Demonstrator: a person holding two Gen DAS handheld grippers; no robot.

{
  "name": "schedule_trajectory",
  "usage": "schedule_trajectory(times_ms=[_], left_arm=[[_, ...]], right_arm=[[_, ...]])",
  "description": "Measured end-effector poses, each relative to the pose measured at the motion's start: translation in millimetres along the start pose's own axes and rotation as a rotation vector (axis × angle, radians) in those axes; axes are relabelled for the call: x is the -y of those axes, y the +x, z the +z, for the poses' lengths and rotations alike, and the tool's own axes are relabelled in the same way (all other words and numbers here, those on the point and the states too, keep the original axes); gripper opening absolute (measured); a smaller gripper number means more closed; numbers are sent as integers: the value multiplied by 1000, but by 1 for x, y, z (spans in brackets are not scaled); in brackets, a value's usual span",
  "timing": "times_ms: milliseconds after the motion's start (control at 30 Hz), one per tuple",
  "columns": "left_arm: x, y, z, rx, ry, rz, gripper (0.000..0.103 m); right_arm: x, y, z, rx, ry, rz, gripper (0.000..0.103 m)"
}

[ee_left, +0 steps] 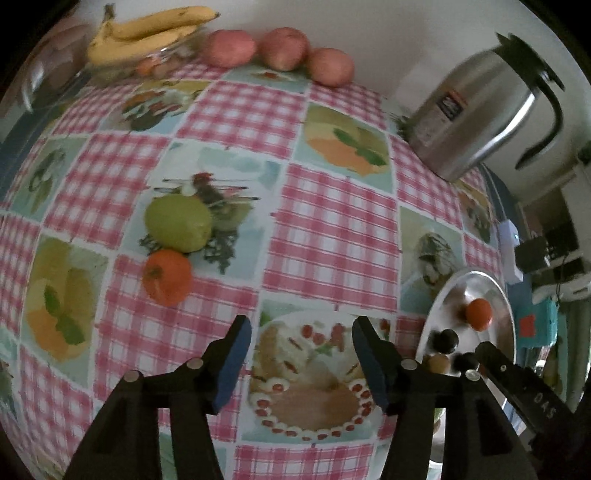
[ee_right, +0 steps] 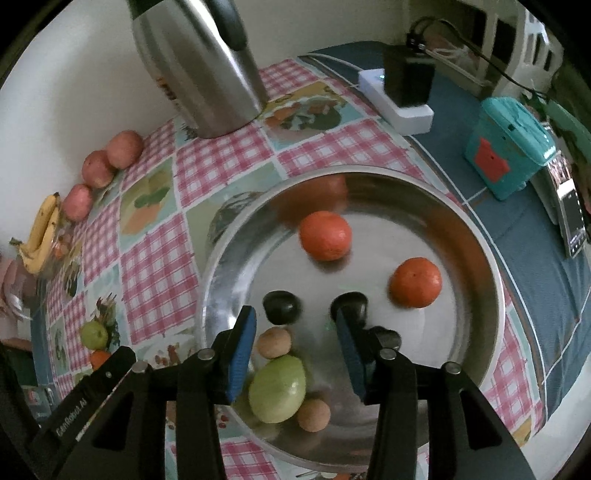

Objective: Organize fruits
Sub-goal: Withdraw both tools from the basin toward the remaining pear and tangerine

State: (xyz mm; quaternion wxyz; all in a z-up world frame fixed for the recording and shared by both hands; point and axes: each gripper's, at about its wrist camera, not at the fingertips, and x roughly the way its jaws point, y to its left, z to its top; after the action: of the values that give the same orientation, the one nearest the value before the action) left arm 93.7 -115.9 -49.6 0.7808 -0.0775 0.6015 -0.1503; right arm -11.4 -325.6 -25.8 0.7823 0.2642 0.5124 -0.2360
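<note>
My left gripper (ee_left: 301,354) is open and empty above the checked tablecloth. A green guava (ee_left: 178,222) and an orange (ee_left: 167,277) lie ahead to its left. My right gripper (ee_right: 295,354) is open and empty over a steel plate (ee_right: 476,236). The plate holds two oranges (ee_right: 325,235) (ee_right: 416,282), a green guava (ee_right: 277,389), dark plums (ee_right: 281,306) and small brown fruits (ee_right: 274,342). The plate also shows in the left wrist view (ee_left: 502,295).
Three red apples (ee_left: 283,48) and bananas (ee_left: 147,33) in a glass bowl sit at the far edge by the wall. A steel thermos jug (ee_left: 480,110) stands at the back right. A white power strip (ee_right: 395,99) and teal box (ee_right: 506,147) lie beyond the plate.
</note>
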Motion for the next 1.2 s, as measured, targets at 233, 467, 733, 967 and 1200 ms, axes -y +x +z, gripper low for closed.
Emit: schedule_trajectory(times_ms=[233, 467, 733, 967, 1200], left_arm=[[-19, 0, 3, -16, -67, 5, 73], [-26, -2, 3, 3, -82, 72, 94], [-27, -9, 3, 59, -42, 133, 103], [-28, -18, 6, 108, -14, 182, 103], [-37, -28, 11, 157, -17, 207, 103]], right_arm=[[-14, -1, -3, 7, -38, -4, 56], [-18, 0, -5, 12, -57, -24, 77], [-18, 0, -5, 22, -62, -33, 93], [-22, -1, -4, 41, -87, -35, 94], [-25, 1, -5, 47, -91, -33, 95]])
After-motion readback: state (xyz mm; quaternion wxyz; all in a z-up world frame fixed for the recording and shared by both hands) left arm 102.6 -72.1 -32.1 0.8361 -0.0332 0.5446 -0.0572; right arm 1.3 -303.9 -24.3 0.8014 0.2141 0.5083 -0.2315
